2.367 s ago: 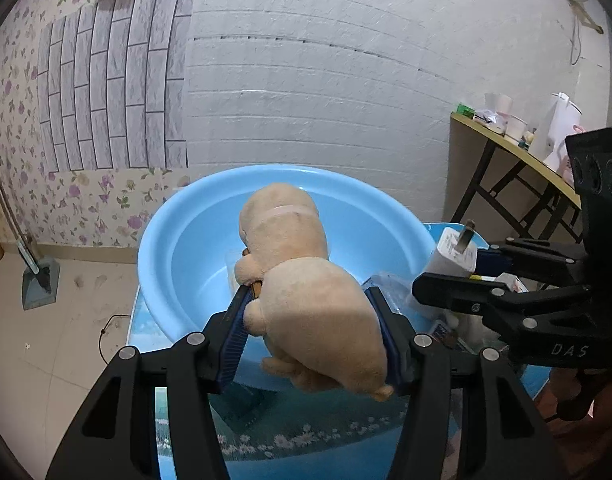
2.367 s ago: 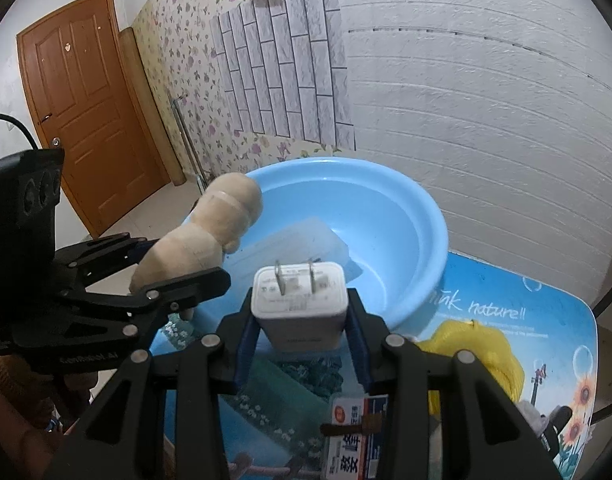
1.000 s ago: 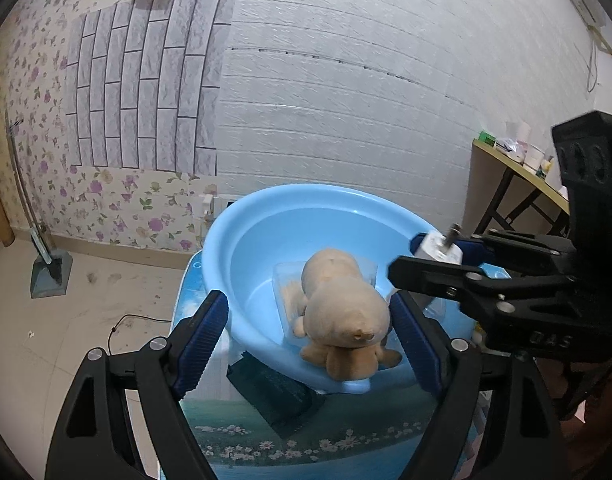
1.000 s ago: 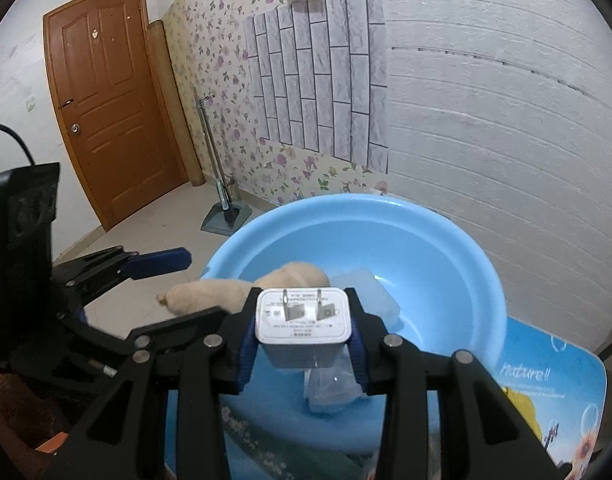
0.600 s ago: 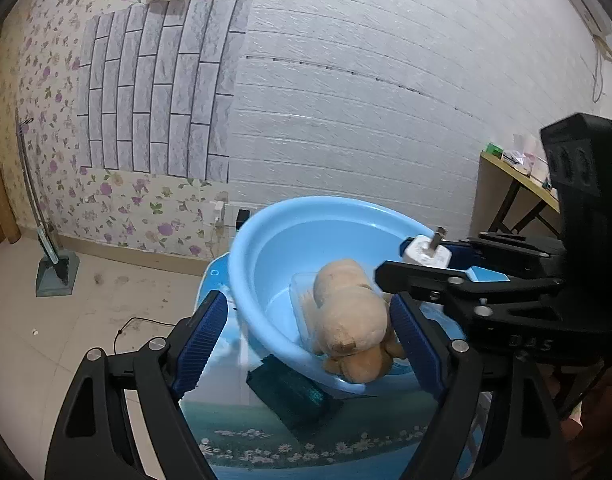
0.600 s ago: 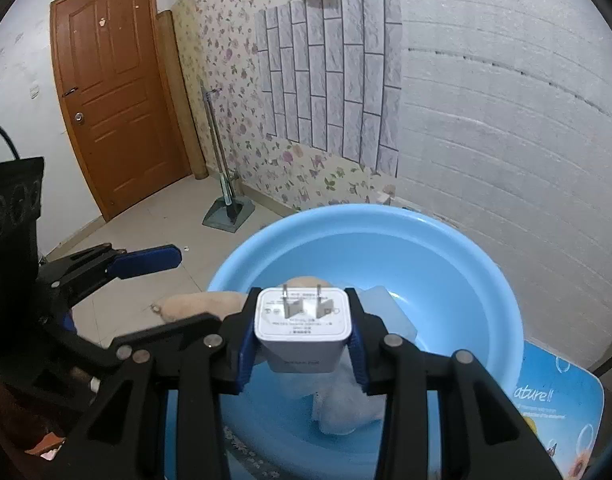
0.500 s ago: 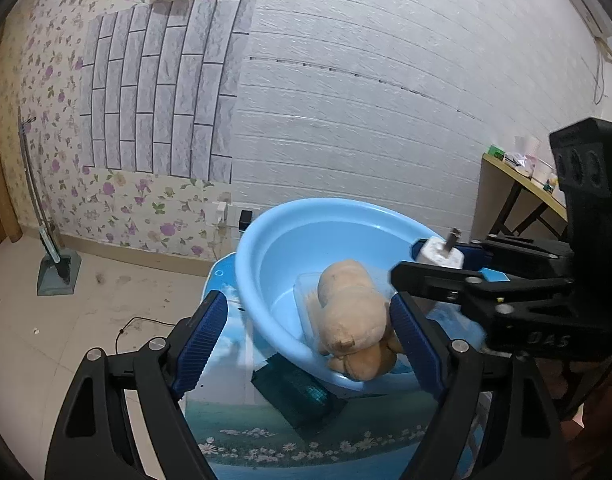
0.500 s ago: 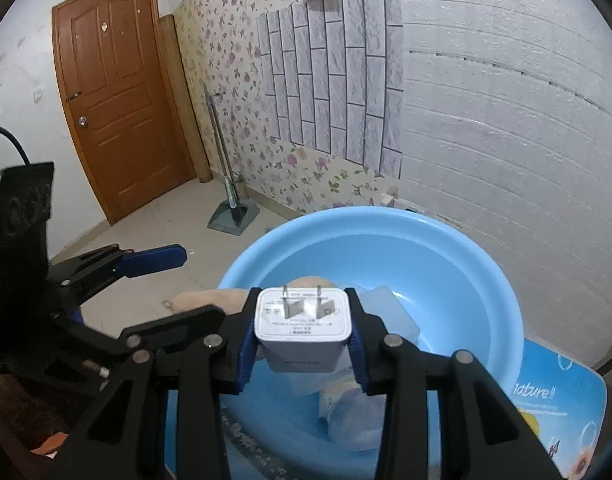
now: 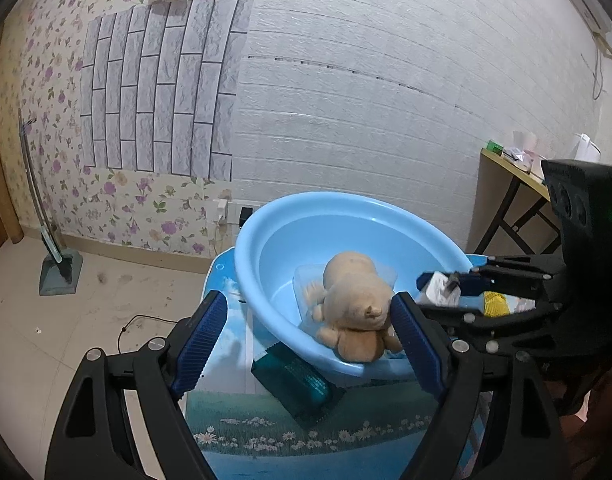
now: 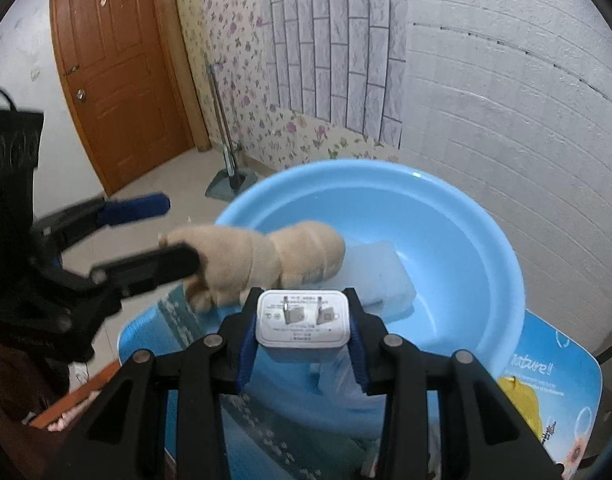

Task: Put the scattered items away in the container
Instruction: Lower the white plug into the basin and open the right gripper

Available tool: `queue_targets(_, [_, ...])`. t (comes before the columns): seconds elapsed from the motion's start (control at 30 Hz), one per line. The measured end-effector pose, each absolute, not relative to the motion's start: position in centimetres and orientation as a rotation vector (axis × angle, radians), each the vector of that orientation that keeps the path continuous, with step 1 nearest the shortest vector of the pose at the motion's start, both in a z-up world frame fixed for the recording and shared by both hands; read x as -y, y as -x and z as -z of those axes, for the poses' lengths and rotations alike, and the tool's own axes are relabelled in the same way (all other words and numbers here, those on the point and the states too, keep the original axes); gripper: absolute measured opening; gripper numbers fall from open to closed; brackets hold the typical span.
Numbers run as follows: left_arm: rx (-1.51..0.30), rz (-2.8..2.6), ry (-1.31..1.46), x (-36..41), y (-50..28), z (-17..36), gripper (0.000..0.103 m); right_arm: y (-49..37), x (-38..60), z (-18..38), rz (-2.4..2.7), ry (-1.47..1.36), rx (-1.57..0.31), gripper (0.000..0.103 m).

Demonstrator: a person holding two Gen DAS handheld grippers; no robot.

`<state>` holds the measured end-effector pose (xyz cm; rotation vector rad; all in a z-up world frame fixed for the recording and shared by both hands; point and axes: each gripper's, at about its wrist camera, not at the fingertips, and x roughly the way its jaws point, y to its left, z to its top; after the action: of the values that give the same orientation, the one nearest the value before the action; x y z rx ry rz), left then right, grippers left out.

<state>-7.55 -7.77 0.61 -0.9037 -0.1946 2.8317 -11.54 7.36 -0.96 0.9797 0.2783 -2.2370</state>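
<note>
Only the left wrist view shows the dark green packet (image 9: 294, 376) lying against the basin's outer wall on the desk (image 9: 266, 436). The right wrist view alone shows the wooden door (image 10: 118, 76). The blue basin (image 9: 266, 240) holds a tan plush toy (image 9: 355, 300) resting on a clear plastic pack (image 10: 379, 276). The left hand-held gripper (image 9: 306, 336) stands wide and empty in front of the toy. The right hand-held gripper (image 10: 304, 344) clamps a white plug adapter (image 10: 304, 322) above the basin's near rim.

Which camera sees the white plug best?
The right wrist view: the white plug sits close up, prongs facing the camera, pinched in the right tongs. The left wrist view shows only a small blurry bit from the side.
</note>
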Motion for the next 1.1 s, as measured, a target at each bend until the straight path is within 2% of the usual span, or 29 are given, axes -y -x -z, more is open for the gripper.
queue_targets(0.5, [0.166, -2.831, 0.916, 7.0, 6.8, -0.7, 0.084, 11.3, -7.8, 2.5, 2.222, -1.062, -0.251, 0.039])
queue_targets(0.7, [0.142, -2.827, 0.922, 6.5, 6.0, -0.7, 0.088, 10.7, -8.2, 2.1, 2.242, -1.047, -0.261, 0.045])
queue_targets(1.0, [0.114, -2.821, 0.947, 5.8, 4.9, -0.5, 0.088, 9.4, -10.2, 1.3, 2.289, -1.029, -0.206, 0.045])
queue_targets(1.1, [0.102, -2.816, 0.959, 5.4, 4.4, -0.3, 0.093, 8.7, -11.4, 1.1, 2.318, -1.021, -0.191, 0.045])
